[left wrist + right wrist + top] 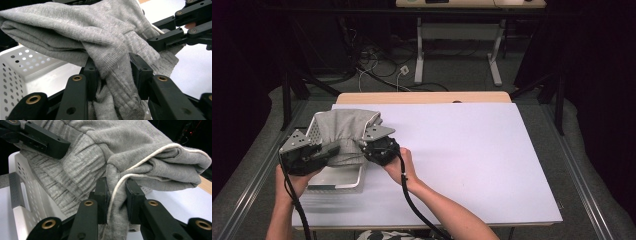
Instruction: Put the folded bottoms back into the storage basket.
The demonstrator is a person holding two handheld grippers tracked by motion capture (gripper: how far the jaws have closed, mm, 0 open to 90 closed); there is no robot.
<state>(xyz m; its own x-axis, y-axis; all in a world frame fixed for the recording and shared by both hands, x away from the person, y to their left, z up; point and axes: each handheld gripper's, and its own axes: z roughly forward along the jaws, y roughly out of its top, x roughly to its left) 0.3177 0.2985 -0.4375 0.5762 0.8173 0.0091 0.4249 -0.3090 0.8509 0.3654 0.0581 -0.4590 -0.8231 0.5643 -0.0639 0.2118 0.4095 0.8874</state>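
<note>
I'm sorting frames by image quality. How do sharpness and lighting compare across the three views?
High view: the white table is evenly lit and pale, the surroundings fall into darkness, and the picture is soft overall. Left gripper view: the grey garment shows crisp knit texture, while the white basket is bright. Right gripper view: the garment's ribbing is sharp, the background is black at upper right.

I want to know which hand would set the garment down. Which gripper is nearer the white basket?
Left. The left gripper holds the grey garment directly over the white basket; the right gripper grips the garment at the basket's right edge.
</note>
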